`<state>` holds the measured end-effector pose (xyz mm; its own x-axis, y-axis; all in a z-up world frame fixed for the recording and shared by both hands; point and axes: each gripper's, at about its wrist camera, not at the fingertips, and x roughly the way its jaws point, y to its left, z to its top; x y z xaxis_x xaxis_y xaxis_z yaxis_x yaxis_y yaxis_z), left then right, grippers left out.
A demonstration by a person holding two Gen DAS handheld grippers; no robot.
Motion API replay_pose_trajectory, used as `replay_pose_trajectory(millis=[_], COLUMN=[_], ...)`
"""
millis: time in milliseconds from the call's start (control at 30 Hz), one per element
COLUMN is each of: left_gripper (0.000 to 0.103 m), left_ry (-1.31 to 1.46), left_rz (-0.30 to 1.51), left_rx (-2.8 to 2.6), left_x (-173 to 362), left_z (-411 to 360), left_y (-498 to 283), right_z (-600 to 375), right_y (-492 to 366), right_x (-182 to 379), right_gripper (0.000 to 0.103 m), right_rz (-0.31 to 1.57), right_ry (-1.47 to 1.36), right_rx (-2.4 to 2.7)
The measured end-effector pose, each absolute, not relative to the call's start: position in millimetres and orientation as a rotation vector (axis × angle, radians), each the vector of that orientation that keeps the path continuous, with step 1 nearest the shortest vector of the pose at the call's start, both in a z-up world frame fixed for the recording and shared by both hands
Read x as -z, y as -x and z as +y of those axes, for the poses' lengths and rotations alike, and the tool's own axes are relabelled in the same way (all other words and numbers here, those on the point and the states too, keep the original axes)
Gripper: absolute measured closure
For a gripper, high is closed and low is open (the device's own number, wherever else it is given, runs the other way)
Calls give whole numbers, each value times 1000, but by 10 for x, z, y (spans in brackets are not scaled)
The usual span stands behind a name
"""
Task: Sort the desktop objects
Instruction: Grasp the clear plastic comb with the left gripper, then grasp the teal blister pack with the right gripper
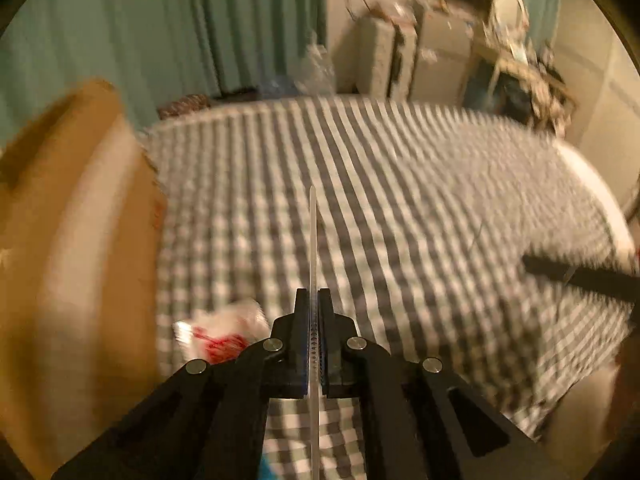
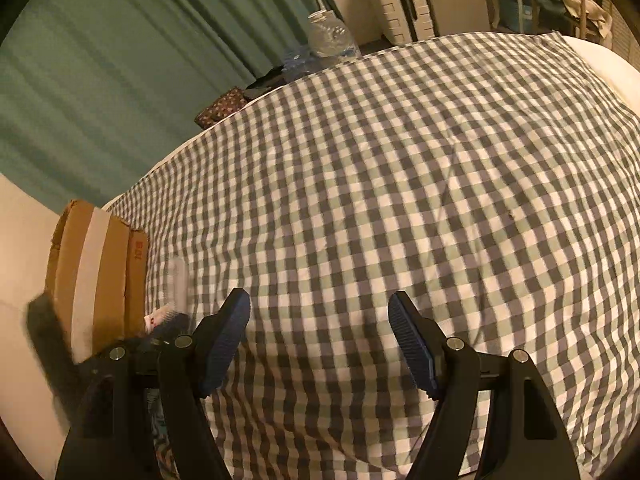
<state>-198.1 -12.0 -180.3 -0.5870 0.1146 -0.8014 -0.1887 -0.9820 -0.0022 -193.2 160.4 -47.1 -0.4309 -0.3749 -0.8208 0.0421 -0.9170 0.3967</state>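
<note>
A brown cardboard box sits left of my left gripper, clenched on a thin clear plastic ruler above the checked cloth; my right gripper hangs released, empty.

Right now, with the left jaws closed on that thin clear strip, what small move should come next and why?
Probably carry the thin clear strip sideways toward the cardboard box. The left gripper has its jaws shut on the strip, which sticks out past the tips above the checkered cloth. The box is the only container in sight. The right gripper is open and holds nothing.
</note>
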Motion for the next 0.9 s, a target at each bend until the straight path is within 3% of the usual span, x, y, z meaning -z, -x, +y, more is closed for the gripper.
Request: replay_pose_trajectory(millis=[200,433,733,800,833,900], left_gripper=[100,100,100,100,100,100], left_ry=[1288,1298,1285,1290,1293,1292], left_rz=[34,-14,-67,-73,-74,-91], left_rx=[-2753,-2819,-2849,-2854,-2857,-2854], left_x=[1197,1010,1026,1041,1051,1058], left_z=[-500,-770,-1152,-1196,-1215,-1252], left_y=[1925,1612,1466,1445,1444,1448], right_z=[951,-66,-565,-557,-553,-565], right_y=[1795,1263,1253,1269,1261,1222], right_x=[528,752,1176,1165,1146,1146], right_gripper=[31,31,29,34,55,65], right_rz=[-278,93,28,-26,-35,32], right_ry=[-1470,-1394,-1494,-1480,-1461,-1452], right_rx=[2276,2077,1934,1940,1931,1950])
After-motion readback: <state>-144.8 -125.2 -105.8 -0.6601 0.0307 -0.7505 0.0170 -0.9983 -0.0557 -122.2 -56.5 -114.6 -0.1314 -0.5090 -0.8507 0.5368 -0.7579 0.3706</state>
